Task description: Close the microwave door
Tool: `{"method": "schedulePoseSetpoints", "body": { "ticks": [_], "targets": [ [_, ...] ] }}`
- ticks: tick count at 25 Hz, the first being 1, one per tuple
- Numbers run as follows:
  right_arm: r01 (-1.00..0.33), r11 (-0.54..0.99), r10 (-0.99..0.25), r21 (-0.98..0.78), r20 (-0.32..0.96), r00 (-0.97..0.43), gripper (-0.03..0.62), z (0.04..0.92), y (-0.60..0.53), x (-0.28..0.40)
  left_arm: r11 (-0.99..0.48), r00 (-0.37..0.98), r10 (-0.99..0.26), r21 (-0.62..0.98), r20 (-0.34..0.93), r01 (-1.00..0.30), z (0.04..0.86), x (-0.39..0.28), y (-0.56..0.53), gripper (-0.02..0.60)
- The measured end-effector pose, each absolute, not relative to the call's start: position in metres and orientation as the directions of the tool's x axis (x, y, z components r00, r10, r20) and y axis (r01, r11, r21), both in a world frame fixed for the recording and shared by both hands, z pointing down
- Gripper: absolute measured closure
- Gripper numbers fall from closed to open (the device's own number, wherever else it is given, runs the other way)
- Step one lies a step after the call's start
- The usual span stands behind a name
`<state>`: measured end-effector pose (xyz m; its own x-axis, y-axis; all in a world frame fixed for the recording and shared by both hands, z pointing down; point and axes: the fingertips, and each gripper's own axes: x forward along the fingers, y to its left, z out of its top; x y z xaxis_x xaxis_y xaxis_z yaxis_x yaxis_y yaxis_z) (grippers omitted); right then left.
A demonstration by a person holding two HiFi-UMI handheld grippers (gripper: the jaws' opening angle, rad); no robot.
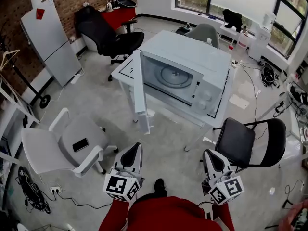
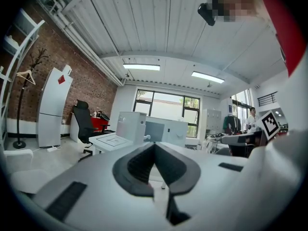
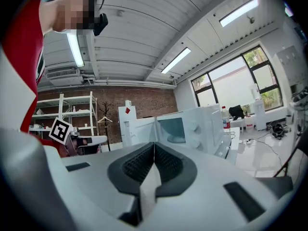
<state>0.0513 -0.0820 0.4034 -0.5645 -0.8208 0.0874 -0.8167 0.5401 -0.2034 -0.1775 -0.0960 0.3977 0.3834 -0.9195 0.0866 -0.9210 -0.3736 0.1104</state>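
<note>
Looking down on a white table (image 1: 126, 71) with a big white microwave (image 1: 192, 66) on top, well ahead of both grippers and out of reach. Hanging wide open on the left side of the microwave, the door (image 1: 139, 88), upright, with the free edge poking out toward the person. Lies ahead and a little to the left, so nearer the left gripper (image 1: 136, 149) than the right gripper (image 1: 210, 154). Probably calls for stepping closer, then pushing the outer face of the door from the left to swing it round to the right until shut. Left of the door, a grey chair (image 1: 62, 143); right of the microwave, a black chair (image 1: 240, 141) near the table's corner. Neither right in the way, but both close to the walking path, so worth steering between. Both grippers held low by the body, each with pads pressed tight together and holding nothing at all. Smallest of all, a dark phone (image 1: 80, 144) lying on the grey chair's seat.
</note>
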Motion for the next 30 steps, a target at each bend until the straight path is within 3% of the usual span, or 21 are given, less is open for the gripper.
{"method": "schedulePoseSetpoints", "body": {
  "ticks": [12,24,30],
  "targets": [
    [-0.828,0.541,-0.824,-0.147,0.106,-0.557,0.58,0.403,-0.132,0.045,-0.313,0.33,-0.938,0.152,0.102,-0.938,0.412,-0.207,-0.143,0.589],
    [-0.862,0.497,-0.865,0.104,-0.016,-0.501,0.58,0.324,-0.264,0.117,-0.205,0.22,-0.971,0.148,0.095,-0.967,0.408,-0.247,-0.174,0.589],
    [-0.865,0.49,-0.869,0.106,-0.019,-0.494,0.58,0.319,-0.324,0.128,-0.189,0.211,-0.972,0.19,0.104,-0.964,0.409,-0.248,-0.183,0.589]
  ]
}}
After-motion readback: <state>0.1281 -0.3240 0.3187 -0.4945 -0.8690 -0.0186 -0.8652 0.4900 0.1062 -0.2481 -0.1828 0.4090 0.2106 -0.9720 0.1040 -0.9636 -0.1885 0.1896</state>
